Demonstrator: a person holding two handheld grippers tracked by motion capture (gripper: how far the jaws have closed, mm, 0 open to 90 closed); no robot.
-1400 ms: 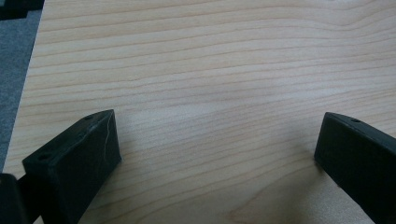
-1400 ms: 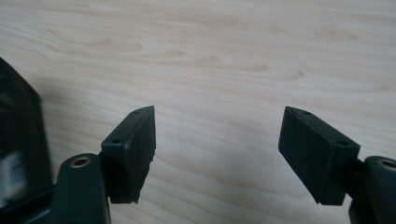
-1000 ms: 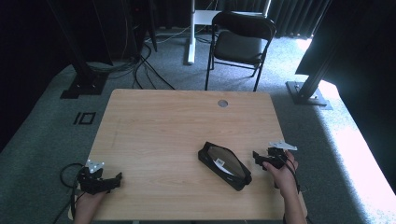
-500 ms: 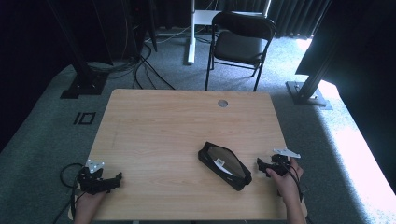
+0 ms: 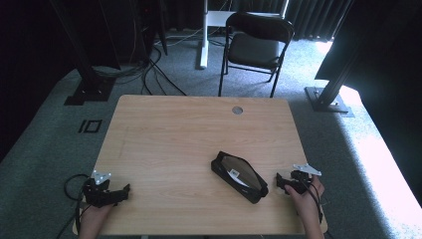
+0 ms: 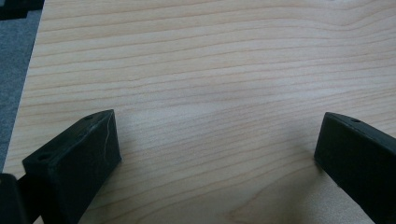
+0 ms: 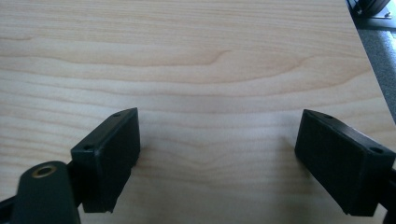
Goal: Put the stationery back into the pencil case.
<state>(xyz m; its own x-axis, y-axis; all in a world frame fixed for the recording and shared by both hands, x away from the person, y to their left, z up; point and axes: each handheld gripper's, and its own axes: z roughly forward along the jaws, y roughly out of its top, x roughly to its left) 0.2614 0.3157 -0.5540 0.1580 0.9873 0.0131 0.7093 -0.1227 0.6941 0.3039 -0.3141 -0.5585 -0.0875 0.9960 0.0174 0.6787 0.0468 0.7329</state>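
Lying flat on pale wood-grain tabletop (image 5: 174, 134): oblong black pouch (image 5: 239, 177), glossy top. Right gripper (image 5: 282, 183) just beside pouch, blocky jaws just opened wide, empty. Left gripper (image 5: 122, 193) well apart from pouch, jaws apart.

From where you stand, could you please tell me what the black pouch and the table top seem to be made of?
The pouch looks like soft black fabric, perhaps nylon: matte, with a slack, open mouth. A pale label shows inside. The table top looks like light wood or wood-look laminate: smooth, satin, with long grain lines; which of the two I cannot tell.
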